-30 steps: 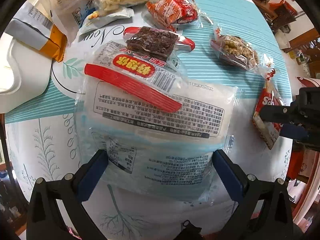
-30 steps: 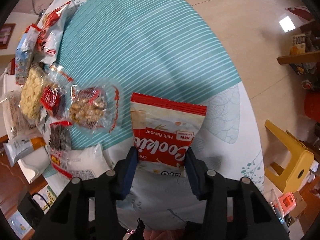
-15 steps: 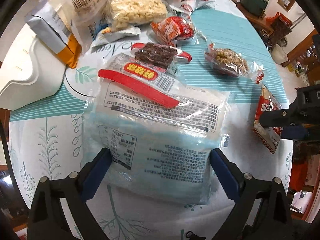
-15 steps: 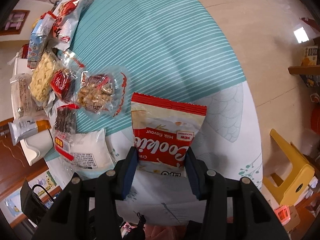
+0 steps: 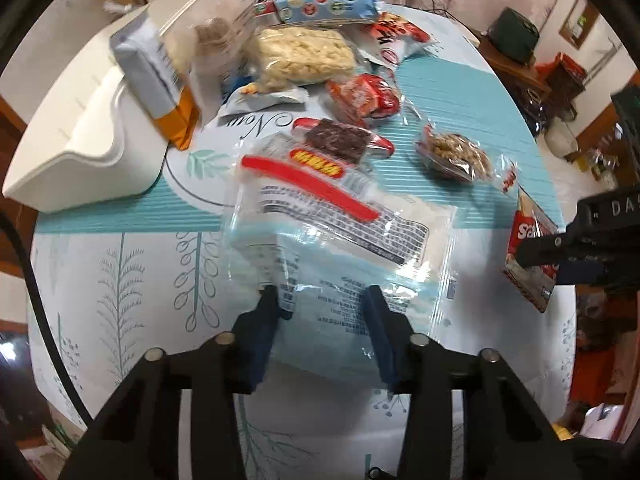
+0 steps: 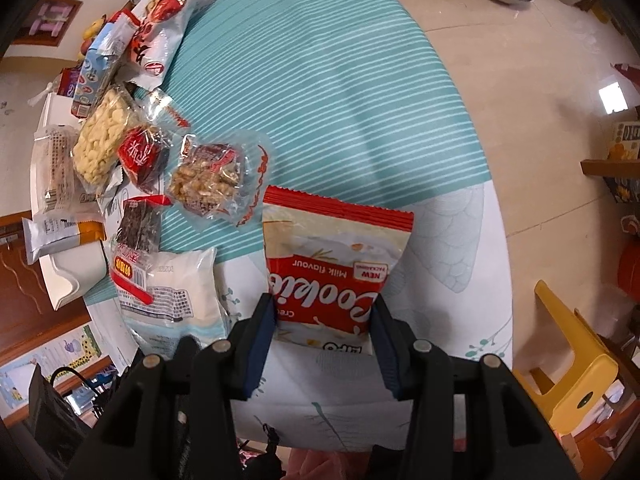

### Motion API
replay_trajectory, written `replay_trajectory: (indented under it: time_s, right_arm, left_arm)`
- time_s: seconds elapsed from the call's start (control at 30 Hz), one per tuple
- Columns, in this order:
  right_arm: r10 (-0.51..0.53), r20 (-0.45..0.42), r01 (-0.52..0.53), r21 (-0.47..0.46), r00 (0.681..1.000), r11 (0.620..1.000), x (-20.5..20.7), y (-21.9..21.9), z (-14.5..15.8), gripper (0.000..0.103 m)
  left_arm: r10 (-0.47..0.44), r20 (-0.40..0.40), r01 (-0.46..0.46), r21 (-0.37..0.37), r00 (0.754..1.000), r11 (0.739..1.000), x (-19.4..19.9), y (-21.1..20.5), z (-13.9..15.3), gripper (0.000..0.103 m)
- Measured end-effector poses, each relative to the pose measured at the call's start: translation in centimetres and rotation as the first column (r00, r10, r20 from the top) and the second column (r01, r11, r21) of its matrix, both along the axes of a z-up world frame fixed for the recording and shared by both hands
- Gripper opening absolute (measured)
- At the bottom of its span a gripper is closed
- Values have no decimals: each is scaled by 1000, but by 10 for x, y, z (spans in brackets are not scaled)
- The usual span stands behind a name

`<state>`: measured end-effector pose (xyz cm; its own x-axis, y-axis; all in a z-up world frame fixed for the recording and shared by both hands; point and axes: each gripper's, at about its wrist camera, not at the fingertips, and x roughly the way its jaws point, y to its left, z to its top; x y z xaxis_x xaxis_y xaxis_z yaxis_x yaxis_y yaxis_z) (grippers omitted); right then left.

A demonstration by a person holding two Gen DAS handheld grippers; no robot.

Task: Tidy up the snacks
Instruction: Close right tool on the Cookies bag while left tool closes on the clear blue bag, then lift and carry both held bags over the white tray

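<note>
The near edge of the clear white-and-blue snack packet was clamped between the pads of the left gripper, the packet lying on the patterned tablecloth just in front of the chocolate bar packet. The red-and-white Cookie milk-flavour bag was gripped at its lower edge by the right gripper, above the table's near edge. The pick-up step was judged to be in hand. A lift and carry to the white bin, where several snacks were already piled, was probably called for next.
</note>
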<state>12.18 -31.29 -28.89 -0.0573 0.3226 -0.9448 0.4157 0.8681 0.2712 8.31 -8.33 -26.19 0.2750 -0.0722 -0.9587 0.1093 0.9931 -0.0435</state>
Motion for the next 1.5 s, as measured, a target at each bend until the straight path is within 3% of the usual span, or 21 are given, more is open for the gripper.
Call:
replay_trajectory:
  time_s: [0.27,0.4,0.67,0.97,1.5]
  right_arm:
    - [17,11,-17,5,1000,1000,1,-1,2,47]
    - [26,17,-26,9,1000,1000,0,-3,4,47]
    - [43,28,-43,11,999,999,0,-1,6,47]
    - [70,45,-71,20,997,997,2,8,14,47]
    - [123,104,-129,48,987,990,4,36,57,47]
  left_arm:
    - [65,-4,-65,-61,998,996,11,21,14,16]
    - [108,-40,-112,-124,993,986,17,31,12,14]
    - [144,-30,-148,-190,989,971,14,39,28,11]
    - [157,1,-154,-203,988,967,9,53,57,9]
    - [156,41,-145,-200,987,969,17,83,125,6]
